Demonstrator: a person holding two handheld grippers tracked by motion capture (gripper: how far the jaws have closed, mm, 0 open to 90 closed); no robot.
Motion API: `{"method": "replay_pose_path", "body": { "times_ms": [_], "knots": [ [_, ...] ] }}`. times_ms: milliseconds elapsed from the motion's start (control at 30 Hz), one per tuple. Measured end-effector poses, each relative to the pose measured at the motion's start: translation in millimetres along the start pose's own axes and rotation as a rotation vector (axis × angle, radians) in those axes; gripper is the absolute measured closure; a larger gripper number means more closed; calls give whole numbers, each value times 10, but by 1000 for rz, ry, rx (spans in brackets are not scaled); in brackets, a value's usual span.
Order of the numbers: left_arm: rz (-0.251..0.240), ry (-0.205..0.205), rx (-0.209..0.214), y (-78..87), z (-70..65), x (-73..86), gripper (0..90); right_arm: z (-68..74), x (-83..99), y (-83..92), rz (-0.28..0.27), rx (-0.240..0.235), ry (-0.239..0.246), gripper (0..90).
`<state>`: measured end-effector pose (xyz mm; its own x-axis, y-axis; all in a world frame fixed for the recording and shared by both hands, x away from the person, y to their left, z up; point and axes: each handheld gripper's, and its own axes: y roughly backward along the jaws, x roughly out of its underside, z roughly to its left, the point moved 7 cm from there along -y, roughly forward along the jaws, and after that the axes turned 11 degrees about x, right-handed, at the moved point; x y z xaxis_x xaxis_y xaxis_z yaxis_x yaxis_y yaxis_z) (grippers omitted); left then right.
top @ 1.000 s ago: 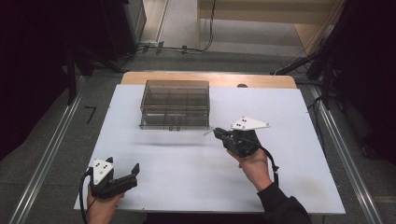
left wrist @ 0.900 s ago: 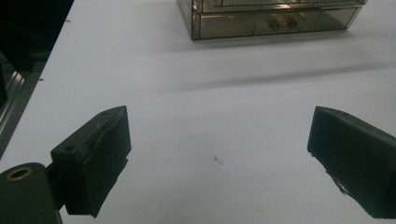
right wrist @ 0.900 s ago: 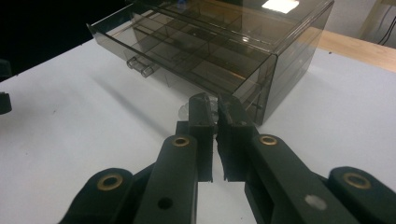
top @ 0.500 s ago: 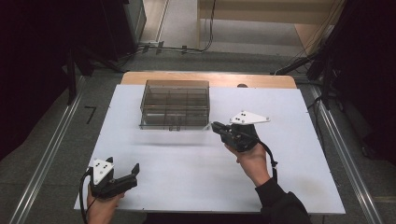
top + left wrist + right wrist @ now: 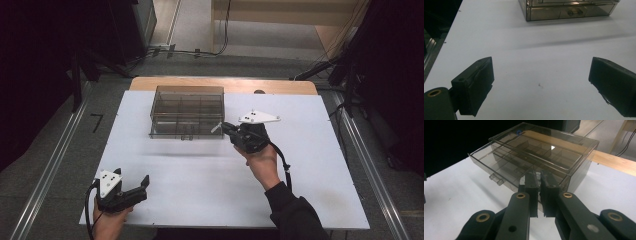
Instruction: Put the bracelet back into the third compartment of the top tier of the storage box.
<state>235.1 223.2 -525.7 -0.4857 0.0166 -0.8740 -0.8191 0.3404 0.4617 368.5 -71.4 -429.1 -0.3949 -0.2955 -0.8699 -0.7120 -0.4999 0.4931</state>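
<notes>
Left tool (image 5: 134,189): jaws wide apart, nothing between, over the bare white worktop (image 5: 190,175).
Right tool (image 5: 223,128): jaws pressed together; small pale bit at tips, hard to make out.
Smoky clear plastic drawer box (image 5: 187,111): just ahead of right tool; contact unclear.

Right gripper (image 5: 223,127): jaws closed together, carried on an outstretched forearm. Left gripper (image 5: 134,186): jaws spread wide, nothing between them.

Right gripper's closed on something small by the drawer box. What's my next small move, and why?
Probably carry the right gripper up over the drawer box: its jaws pinch a small pale piece near the box's right front corner, and both drawers look closed. The left gripper waits open.
</notes>
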Motion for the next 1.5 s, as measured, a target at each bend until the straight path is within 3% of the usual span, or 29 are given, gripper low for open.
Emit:
{"method": "replay_pose_path", "body": {
  "times_ms": [367,700,933,1000,1067,1200,1500],
  "knots": [
    [-1,1,3,-6,3,1,65,4,4,-222,20,20,-6,823],
    [0,1,4,-9,2,1,65,29,101,-402,99,16,8,823],
    [1,-2,5,-12,-2,0,65,80,128,-466,149,25,44,815],
    [1,0,5,-11,-1,0,65,90,131,-483,153,26,47,765],
    [2,1,4,-11,3,2,65,86,120,-484,147,44,51,627],
    [2,1,6,-10,6,3,65,84,92,-437,131,47,49,580],
    [3,0,6,-9,0,2,65,60,125,-255,99,49,43,371]
  ]
}}
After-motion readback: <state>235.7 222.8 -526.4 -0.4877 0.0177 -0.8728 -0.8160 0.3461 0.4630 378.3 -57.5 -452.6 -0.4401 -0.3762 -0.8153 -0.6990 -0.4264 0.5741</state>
